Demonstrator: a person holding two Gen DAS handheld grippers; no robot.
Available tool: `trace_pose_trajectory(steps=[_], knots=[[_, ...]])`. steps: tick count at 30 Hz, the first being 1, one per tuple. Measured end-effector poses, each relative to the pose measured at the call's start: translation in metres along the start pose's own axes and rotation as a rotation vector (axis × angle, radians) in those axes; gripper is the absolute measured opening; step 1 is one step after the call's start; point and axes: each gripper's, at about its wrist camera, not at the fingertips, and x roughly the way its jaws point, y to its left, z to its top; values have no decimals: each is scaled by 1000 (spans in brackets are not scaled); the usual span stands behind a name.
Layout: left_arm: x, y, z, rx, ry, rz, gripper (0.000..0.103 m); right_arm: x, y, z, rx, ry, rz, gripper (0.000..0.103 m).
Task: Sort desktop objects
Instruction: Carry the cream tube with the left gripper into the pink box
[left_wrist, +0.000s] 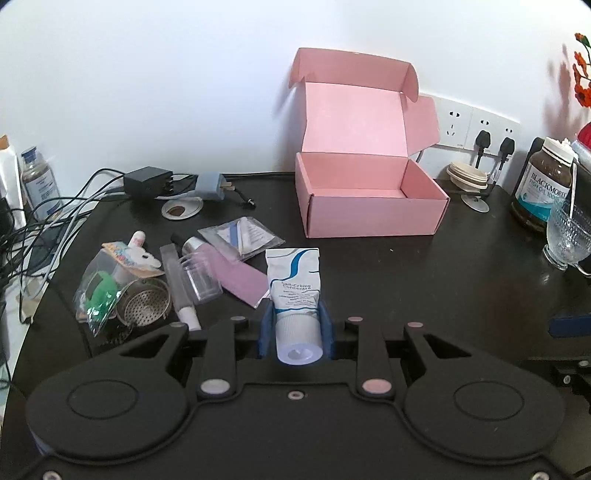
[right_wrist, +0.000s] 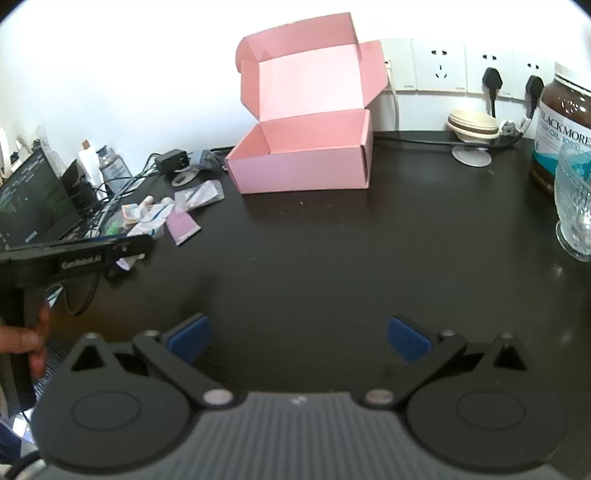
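Note:
My left gripper (left_wrist: 295, 325) is shut on a white cream tube (left_wrist: 293, 280) with blue lettering, its cap toward the camera, lifted above the black desk (left_wrist: 406, 280). An open pink cardboard box (left_wrist: 369, 195) stands behind it to the right, lid up against the wall. Left of the tube lies a pile: a purple sachet (left_wrist: 242, 278), a clear small cup (left_wrist: 201, 275), a metal strainer (left_wrist: 146, 304), a bagged green item (left_wrist: 99, 291) and a silver packet (left_wrist: 243, 234). My right gripper (right_wrist: 299, 338) hangs open over bare desk, nothing between its blue pads. The pink box (right_wrist: 306, 155) sits ahead of it.
A brown fish-oil jar (left_wrist: 545, 184) and a glass cup (left_wrist: 569, 232) stand at the right edge. Cables and a black adapter (left_wrist: 147, 181) crowd the back left. Wall sockets (left_wrist: 480, 125) with plugs sit behind a stack of beige lids (left_wrist: 467, 177). A laptop screen (right_wrist: 29, 199) is far left.

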Motion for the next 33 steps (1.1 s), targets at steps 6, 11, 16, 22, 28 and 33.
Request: trace_pose_trajectory(steps=[6,11,16,22,28,33], knots=[[15,-4,17,31,-16,-17,27,2,-6,-1,19,3,-16,102],[33,-12,39,55,-42,-34,27,5,-12,-1,20,9,-29,102],[47,-23,56,72,-65,-55,27,9,-18,2,12,6,-48,102],[58,-29,60,80,-60,-63,27,12,-26,13,-30,-12,-82,102],[74,-32,73,60,-74,-60,27,18,-29,28,-75,-24,-99,102],[99,-43,91,58,-75,-52,27,20,-31,31,-87,-17,-109,102]])
